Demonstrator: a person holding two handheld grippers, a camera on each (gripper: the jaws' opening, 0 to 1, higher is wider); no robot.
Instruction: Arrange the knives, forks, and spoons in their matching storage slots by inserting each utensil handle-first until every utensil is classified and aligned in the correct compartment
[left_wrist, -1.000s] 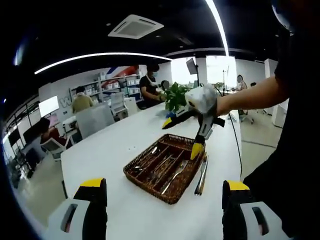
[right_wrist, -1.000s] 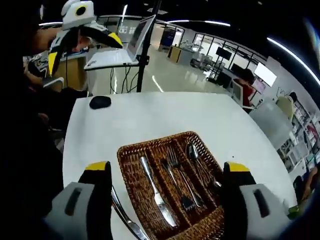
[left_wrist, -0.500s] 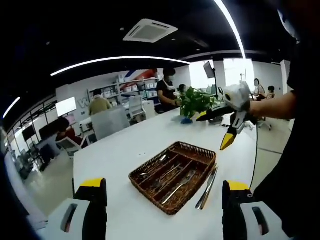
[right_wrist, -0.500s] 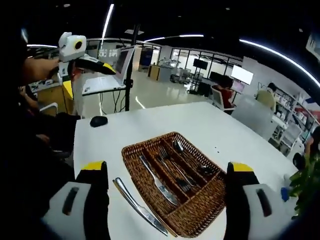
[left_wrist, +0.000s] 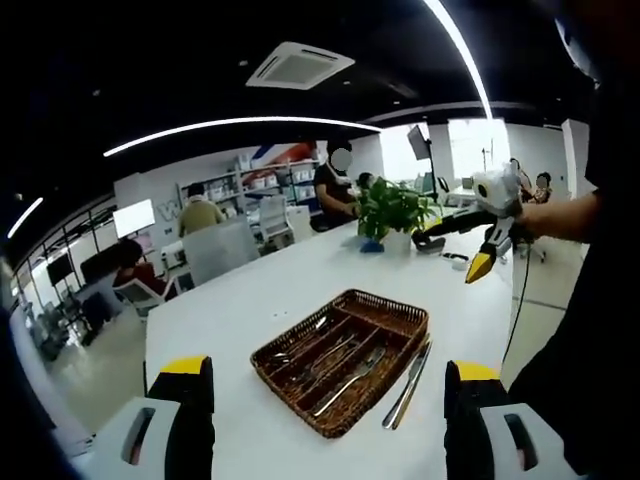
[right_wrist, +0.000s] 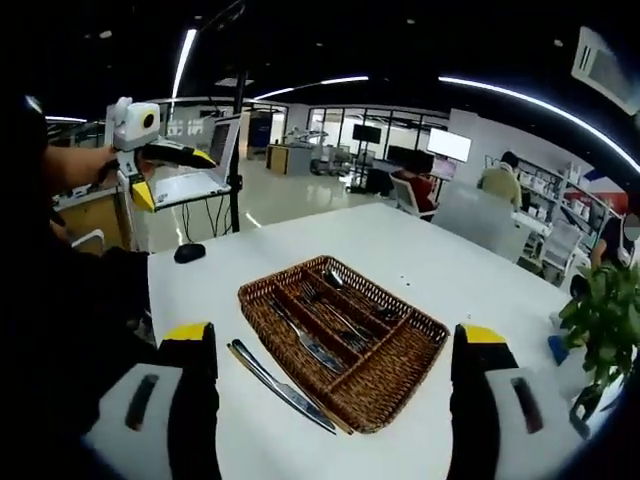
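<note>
Wicker tray (right_wrist: 395, 375) holds sorted cutlery; one knife (right_wrist: 282, 387) lies outside on the table (right_wrist: 420, 255). Both grippers (left_wrist: 328, 420) (right_wrist: 335, 400) hover released, empty — a flat blade could slip from the jaws.

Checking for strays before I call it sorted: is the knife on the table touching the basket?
Cannot tell. In the right gripper view the knife lies on the table right along the basket side, with no plain gap or contact.

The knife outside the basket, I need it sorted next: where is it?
The knife lies on the white table alongside the wicker basket, at its near-left edge in the right gripper view, between that gripper's jaws.
</note>
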